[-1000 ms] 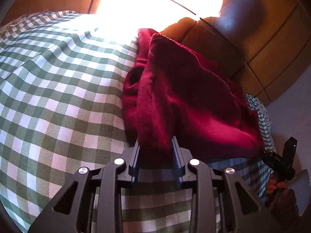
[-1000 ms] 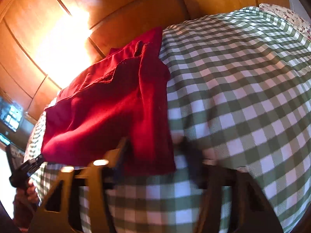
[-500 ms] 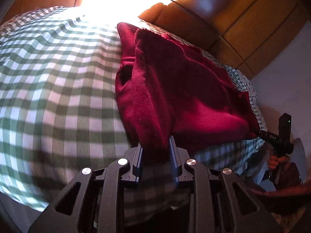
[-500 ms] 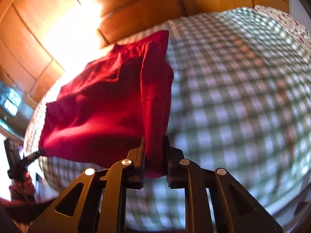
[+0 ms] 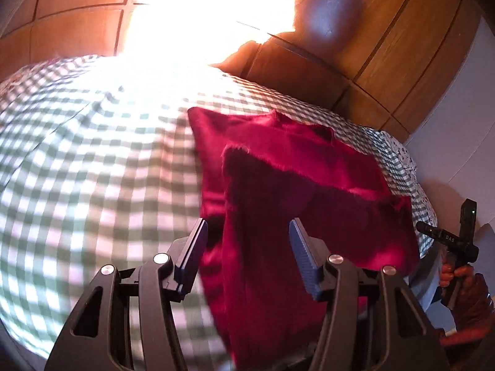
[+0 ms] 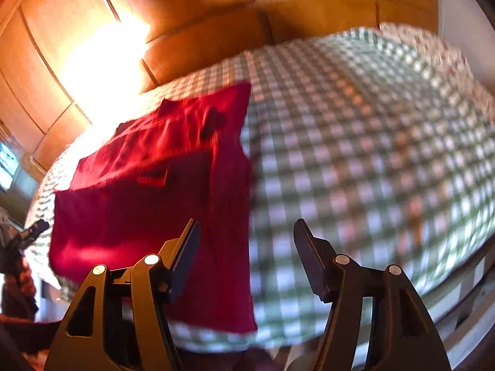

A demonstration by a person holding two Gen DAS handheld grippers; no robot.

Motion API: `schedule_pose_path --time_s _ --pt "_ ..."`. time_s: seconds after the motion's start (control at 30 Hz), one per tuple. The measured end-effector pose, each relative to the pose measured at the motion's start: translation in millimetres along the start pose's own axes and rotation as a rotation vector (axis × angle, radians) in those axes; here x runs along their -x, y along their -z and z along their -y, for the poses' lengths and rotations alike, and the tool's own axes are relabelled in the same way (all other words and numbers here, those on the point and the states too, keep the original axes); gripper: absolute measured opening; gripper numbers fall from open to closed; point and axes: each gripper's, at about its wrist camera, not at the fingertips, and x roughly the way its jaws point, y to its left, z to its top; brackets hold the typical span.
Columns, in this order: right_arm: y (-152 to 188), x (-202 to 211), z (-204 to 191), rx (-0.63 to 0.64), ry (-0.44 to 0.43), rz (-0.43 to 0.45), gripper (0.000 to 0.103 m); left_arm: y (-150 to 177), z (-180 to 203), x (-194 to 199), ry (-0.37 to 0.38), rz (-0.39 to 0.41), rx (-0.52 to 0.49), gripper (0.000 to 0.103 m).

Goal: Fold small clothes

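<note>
A dark red garment (image 5: 309, 185) lies on the green-and-white checked bedspread (image 5: 92, 170), its near edge doubled over toward the far side. My left gripper (image 5: 247, 228) is opening, and the loose near-left corner of the garment hangs between the jaws without touching the pads. In the right wrist view the garment (image 6: 154, 185) fills the left half. My right gripper (image 6: 246, 228) is opening too, with the garment's right edge between its spread jaws, free of the pads. Each gripper shows small at the other view's edge: the right gripper (image 5: 445, 238) and the left gripper (image 6: 31, 232), each held in a hand.
Wooden panel doors (image 5: 386, 46) rise behind the bed, with a strong glare (image 5: 201, 15) on them. A floral cloth (image 6: 417, 40) lies at the bed's far corner. Checked bedspread (image 6: 355, 154) stretches wide to the right of the garment. A white wall (image 5: 458, 123) stands on the right.
Both grippers held the garment's near corners half a second ago; both have now spread their jaws and let go. Both have risen, and the doubled-over edge now lies further across the garment.
</note>
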Motion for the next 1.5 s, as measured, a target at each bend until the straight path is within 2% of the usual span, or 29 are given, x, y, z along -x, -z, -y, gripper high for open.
schedule_pose_path --time_s 0.1,0.13,0.17,0.2,0.23,0.27,0.3,0.33,0.4,0.6,0.77,0.93,1.1,1.23,1.37,1.47,1.5 --pt "-13 -14 -6 0.029 0.012 0.01 0.062 -10 -2 -16 0.005 -0.018 0.004 0.053" --pt "-17 -21 -9 0.033 0.011 0.008 0.062 -11 2 -20 0.01 -0.024 0.01 0.05" --pt "-20 -27 -12 0.038 0.007 0.005 0.062 -13 1 -24 0.011 -0.029 0.021 0.046" --pt "-23 -32 -15 0.044 0.003 0.0 0.059 -18 7 -34 0.016 -0.037 0.035 0.033" --pt "-25 -38 -19 0.059 0.001 -0.014 0.05 -16 4 -33 0.024 -0.041 0.047 0.018" --pt "-27 -43 -18 0.071 0.004 -0.025 0.045 -16 4 -31 0.019 -0.034 0.052 0.013" --pt "-26 -44 -22 0.088 0.008 -0.033 0.027 -16 5 -27 0.007 -0.017 0.046 0.008" --pt "-26 -43 -25 0.101 0.015 -0.037 0.013 -15 6 -20 0.012 -0.001 0.041 0.008" --pt "-26 -32 -28 0.118 0.014 -0.022 0.007 -13 8 -3 0.04 0.038 0.027 0.007" --pt "-42 18 -38 0.115 -0.048 0.084 0.007 -25 8 32 0.066 0.111 -0.001 0.007" --pt "-83 12 -40 0.08 -0.048 0.151 0.007 -65 6 25 0.038 0.155 0.006 0.007" --pt "-131 -30 -40 0.041 -0.035 0.159 0.006 -113 0 -9 -0.026 0.168 0.005 0.007" --pt "-166 -94 -43 -0.014 0.013 0.107 0.006 -150 -14 -68 -0.105 0.103 0.053 0.007" --pt "-171 -143 -40 -0.034 0.086 0.055 0.006 -159 -25 -117 -0.192 0.04 0.079 0.007" --pt "-159 -183 -31 -0.041 0.151 -0.007 0.005 -149 -36 -159 -0.275 -0.048 0.074 0.007" --pt "-159 -179 -31 -0.029 0.143 0.014 0.006 -147 -28 -155 -0.308 -0.039 0.043 0.012" --pt "-159 -177 -31 -0.027 0.142 0.012 0.013 -148 -24 -150 -0.324 -0.034 0.035 0.019"
